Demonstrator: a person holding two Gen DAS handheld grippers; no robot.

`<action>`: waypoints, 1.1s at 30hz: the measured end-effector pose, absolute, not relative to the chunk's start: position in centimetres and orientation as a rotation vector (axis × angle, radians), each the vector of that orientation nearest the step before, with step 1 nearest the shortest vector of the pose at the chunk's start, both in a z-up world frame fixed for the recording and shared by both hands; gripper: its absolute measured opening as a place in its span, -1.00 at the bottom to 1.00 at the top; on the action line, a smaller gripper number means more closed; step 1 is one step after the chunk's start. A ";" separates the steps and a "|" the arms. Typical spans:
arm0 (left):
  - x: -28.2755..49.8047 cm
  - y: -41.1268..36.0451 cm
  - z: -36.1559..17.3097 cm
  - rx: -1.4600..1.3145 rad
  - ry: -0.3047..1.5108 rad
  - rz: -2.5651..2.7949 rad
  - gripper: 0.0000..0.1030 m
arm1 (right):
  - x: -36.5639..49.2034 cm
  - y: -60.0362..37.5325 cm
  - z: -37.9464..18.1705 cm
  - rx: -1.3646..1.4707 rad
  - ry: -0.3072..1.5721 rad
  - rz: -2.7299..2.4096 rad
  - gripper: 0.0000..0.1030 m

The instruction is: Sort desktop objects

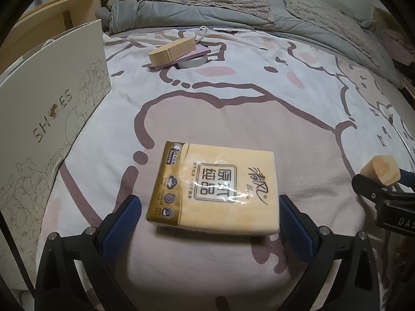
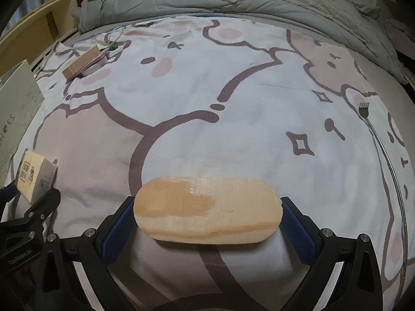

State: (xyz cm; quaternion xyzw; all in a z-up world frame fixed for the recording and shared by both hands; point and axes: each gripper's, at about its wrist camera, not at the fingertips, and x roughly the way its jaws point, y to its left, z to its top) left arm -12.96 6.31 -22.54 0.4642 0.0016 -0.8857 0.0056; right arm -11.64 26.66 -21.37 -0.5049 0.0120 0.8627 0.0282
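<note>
Your left gripper (image 1: 210, 207) has its blue pads (image 1: 293, 220) spread at full width, with the tissue pack (image 1: 212, 189) between them; a gap shows at the left pad, the right pad sits at the pack's edge, so I judge the pack released, lying on the cartoon-print bedsheet (image 1: 233, 103). Your right gripper (image 2: 207, 212) is clamped on the rounded wooden block (image 2: 207, 207), both pads pressed to its ends, and carries it above the sheet. Outward from there, a second wooden block (image 1: 171, 49) lies on a pink pad (image 1: 192, 54) and a round tin (image 1: 192, 62) near the far side, beside the grey quilt (image 1: 207, 7). A white shoe bag (image 1: 52, 108) stands at the left. A small comb-like tool (image 2: 363, 110) lies apart at the right. In my judgement sorting is partway: one pile exists, the pack looks set down, the held block and the comb-like tool remain unplaced.
</note>
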 end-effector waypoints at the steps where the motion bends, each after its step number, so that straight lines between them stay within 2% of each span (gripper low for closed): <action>1: -13.0 6.4 -22.5 1.453 0.000 -2.771 1.00 | -11.5 26.6 -21.4 -1.540 0.039 2.665 1.00; 10: -12.8 6.1 -22.3 1.422 -0.001 -2.785 0.98 | -11.3 26.3 -21.9 -1.476 0.007 2.667 1.00; 20: -12.2 5.8 -21.6 1.345 0.008 -2.824 0.49 | -11.3 26.6 -22.1 -1.476 0.042 2.675 1.00; 31: -12.0 6.0 -21.2 1.323 0.029 -2.853 0.47 | -11.2 26.4 -21.7 -1.480 0.030 2.677 1.00; 33: -12.1 6.2 -21.2 1.331 0.021 -2.856 0.47 | -11.1 26.3 -21.6 -1.479 0.017 2.689 0.94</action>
